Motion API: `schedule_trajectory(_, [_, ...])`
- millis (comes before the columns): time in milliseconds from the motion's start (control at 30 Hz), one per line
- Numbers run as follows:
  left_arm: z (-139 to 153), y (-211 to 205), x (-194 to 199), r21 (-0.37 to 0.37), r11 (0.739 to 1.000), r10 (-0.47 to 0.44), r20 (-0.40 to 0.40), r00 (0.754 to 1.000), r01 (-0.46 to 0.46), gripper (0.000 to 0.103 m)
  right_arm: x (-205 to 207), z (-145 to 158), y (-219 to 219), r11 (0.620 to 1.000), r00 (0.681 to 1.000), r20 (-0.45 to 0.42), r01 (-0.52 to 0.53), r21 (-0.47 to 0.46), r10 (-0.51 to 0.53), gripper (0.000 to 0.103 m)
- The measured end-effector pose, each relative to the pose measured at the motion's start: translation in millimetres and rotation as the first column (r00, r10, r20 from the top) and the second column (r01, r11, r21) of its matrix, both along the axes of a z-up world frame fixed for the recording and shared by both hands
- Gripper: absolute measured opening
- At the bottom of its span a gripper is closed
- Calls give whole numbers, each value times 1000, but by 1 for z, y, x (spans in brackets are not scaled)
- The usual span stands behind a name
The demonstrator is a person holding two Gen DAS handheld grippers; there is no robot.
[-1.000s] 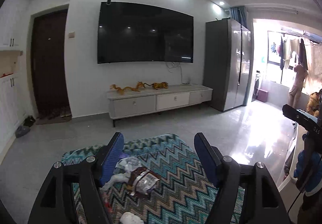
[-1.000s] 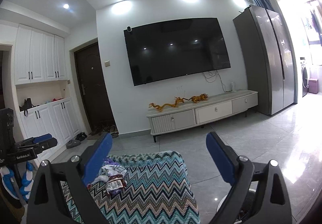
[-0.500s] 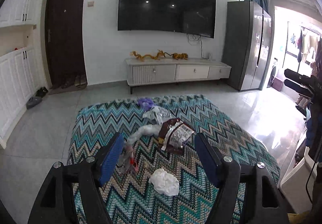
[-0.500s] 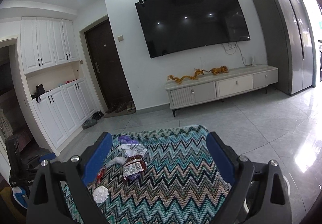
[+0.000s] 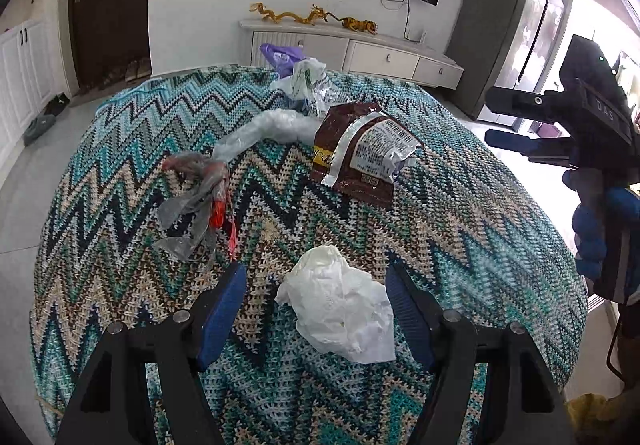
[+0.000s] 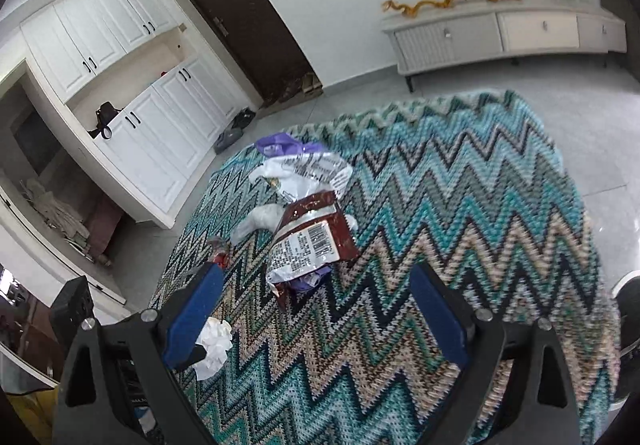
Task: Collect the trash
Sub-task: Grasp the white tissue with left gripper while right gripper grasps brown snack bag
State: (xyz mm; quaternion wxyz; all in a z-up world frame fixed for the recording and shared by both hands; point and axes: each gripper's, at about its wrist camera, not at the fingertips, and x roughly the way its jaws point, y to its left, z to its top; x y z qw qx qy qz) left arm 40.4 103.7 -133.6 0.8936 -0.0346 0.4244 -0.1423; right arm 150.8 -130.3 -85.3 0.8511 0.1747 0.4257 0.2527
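Trash lies on a zigzag-patterned cloth (image 5: pixel 460 229). A crumpled white tissue (image 5: pixel 340 309) lies between the open fingers of my left gripper (image 5: pixel 316 285), close below it. Farther off lie a brown snack wrapper (image 5: pixel 360 149), a clear film with red bits (image 5: pixel 200 197), a clear plastic bag (image 5: pixel 264 129), a printed white wrapper (image 5: pixel 308 85) and a purple wrapper (image 5: pixel 280 55). My right gripper (image 6: pixel 316 289) is open and empty, above the cloth just short of the brown wrapper (image 6: pixel 312 241). The tissue (image 6: pixel 214 349) shows by its left finger.
The cloth (image 6: pixel 460 225) covers a round table on a grey tiled floor. A white TV cabinet (image 5: pixel 352 49) stands against the far wall under a television. White cupboards (image 6: pixel 132 105) and a dark door (image 6: pixel 248 17) are at left. The right gripper (image 5: pixel 560 125) shows at the right edge.
Both grippers have tilted down and moved in toward the table. The left one has come down around the white tissue. Both stayed open.
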Motion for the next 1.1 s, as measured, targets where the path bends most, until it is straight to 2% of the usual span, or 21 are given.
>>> schedule_trajectory(100, [-11,0,6,-20,1000,-11,-26,1000,10,62,21,-28,7,998,996,-82,-13,61,18,94])
schedule_trajectory(267, [-19,-7,8,-14,999,-46,-31,998,46,56,43,-53,14,991,988,-151,-13,130,33,92])
schedule_trajectory(333, [-19,-7,6,-17,998,-57,-27,998,56,53,51,-61,16,986,984,-173,-13,165,42,73])
schedule_trajectory(467, [-19,-6,5,-19,999,-52,-30,998,51,47,63,-73,21,980,977,-205,-7,200,49,48])
schedule_trajectory(500, [-18,-6,5,-20,999,-49,-30,998,48,42,64,-74,22,979,977,-205,-9,203,52,37])
schedule_trajectory(533, [-19,-6,5,-24,999,-48,-31,998,48,35,65,-74,25,979,978,-200,-11,206,53,31])
schedule_trajectory(600, [-18,-6,4,-32,998,-50,-35,998,48,28,63,-68,27,980,983,-173,-19,196,54,20])
schedule_trajectory(700, [-17,-5,2,-34,999,-44,-34,998,43,20,61,-50,37,987,991,-119,-44,155,63,13])
schedule_trajectory(800, [-13,-2,-3,-53,998,-32,-30,999,30,17,53,-30,46,988,994,-70,-77,132,87,6])
schedule_trajectory(1100, [13,9,-31,-83,997,7,20,1000,-6,16,16,26,65,986,990,47,-138,91,134,2])
